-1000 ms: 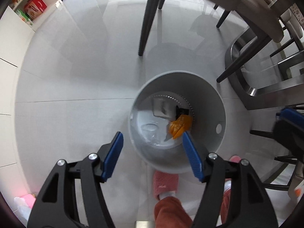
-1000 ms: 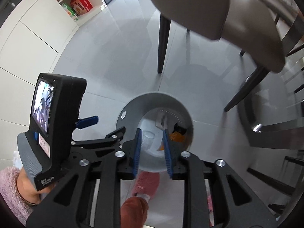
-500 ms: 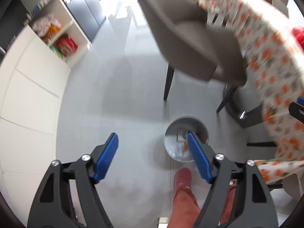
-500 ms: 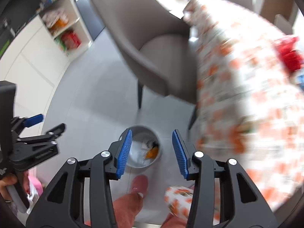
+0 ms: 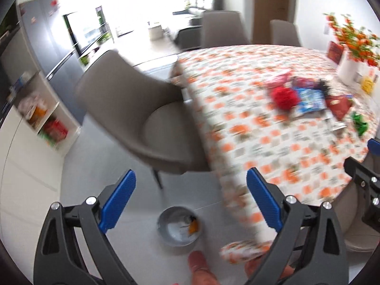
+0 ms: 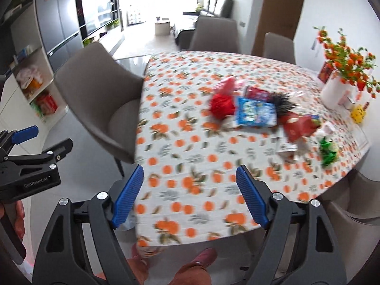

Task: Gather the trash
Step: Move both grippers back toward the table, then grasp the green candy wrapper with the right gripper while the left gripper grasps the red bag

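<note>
Lifted away from the grey bin point(image 5: 178, 226), now small at lower centre of the left view, with both cameras swung up onto the table point(image 6: 190, 142). Left gripper point(image 5: 190, 199) and right gripper point(image 6: 190, 192) both empty, jaws opening wide. Probably heading for another pickup. Still on the orange-print cloth, right of centre: one red crumpled ball point(image 6: 221, 105), one blue packet point(image 6: 256, 114), one red wrapper point(image 6: 299, 127), one green scrap point(image 6: 329, 150), one black tuft point(image 6: 283, 103). Three chairs visible.
</note>
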The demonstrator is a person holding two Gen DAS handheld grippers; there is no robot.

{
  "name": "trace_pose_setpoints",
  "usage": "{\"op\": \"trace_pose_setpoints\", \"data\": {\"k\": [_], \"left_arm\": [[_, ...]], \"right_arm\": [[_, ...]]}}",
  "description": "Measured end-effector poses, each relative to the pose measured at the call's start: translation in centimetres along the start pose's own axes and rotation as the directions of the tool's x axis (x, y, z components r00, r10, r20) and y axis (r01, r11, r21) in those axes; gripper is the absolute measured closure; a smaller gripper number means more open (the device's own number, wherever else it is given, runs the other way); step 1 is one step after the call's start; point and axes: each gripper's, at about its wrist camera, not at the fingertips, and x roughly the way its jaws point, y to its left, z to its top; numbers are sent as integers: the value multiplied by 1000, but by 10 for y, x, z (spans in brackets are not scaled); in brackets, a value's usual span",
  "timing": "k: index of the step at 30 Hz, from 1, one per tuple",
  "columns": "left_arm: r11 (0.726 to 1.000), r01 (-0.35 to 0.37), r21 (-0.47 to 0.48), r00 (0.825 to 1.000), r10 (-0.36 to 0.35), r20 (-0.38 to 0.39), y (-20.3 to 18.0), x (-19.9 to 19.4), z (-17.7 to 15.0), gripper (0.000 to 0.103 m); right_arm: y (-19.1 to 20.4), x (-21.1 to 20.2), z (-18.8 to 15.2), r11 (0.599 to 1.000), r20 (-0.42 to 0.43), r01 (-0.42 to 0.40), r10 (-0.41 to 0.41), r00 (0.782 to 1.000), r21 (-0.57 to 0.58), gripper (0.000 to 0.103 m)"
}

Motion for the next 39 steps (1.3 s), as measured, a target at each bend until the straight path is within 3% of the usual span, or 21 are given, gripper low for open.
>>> {"op": "trace_pose_setpoints", "data": {"k": [5,8,18,26,39], "left_arm": [[998,59,13,996,-60,59,-82,-15,29,9],[998,57,39,995,-60,76,-131,-16,39,9],[978,104,182,991,-117,64,-256,-6,51,9],[935,186,301,977,-209,44,-343,25,75,9],[880,217,423,970,-244,9,-431,114,114,9]], "right_arm": [[-83,-15,2,998,38,44,-46,998,53,26],[-132,-21,-1,994,44,61,-65,997,87,26],[-258,-21,-17,969,30,128,-137,990,210,26],[-327,6,-24,931,-16,219,-224,974,291,26],[-398,87,-10,869,-117,324,-303,946,375,26]]}}
